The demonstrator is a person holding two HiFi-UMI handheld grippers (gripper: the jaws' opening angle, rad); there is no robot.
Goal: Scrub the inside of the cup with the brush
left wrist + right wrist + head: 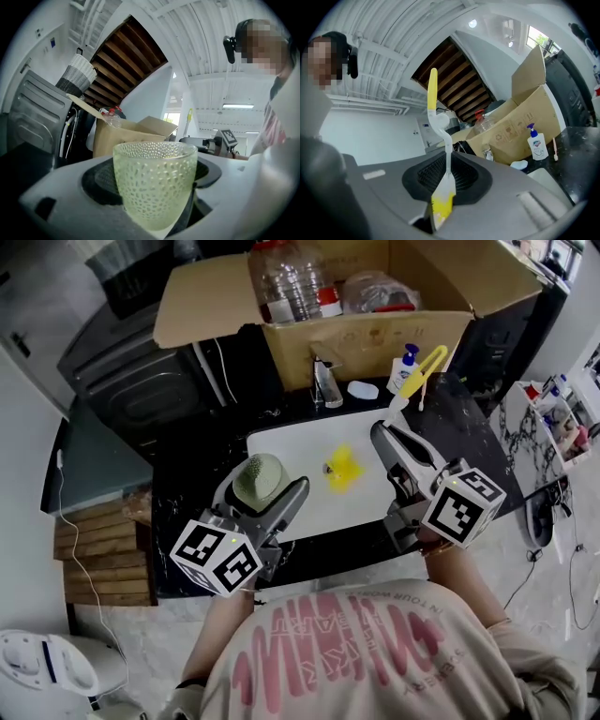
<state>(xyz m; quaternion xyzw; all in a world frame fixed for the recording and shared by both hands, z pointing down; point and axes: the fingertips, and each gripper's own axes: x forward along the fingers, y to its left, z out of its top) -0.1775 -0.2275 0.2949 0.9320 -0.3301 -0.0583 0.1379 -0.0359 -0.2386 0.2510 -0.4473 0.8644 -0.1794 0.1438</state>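
The cup (pixel 154 185), pale green dimpled glass, stands upright in my left gripper (pixel 266 493), whose jaws are closed against its sides, above the near left corner of the white sink (pixel 300 448). My right gripper (pixel 382 433) has its jaws pinched tight on the yellow end of the brush (pixel 446 164), well apart from the cup. The brush stem points toward the cardboard box (pixel 375 334) and the soap bottle (pixel 405 369).
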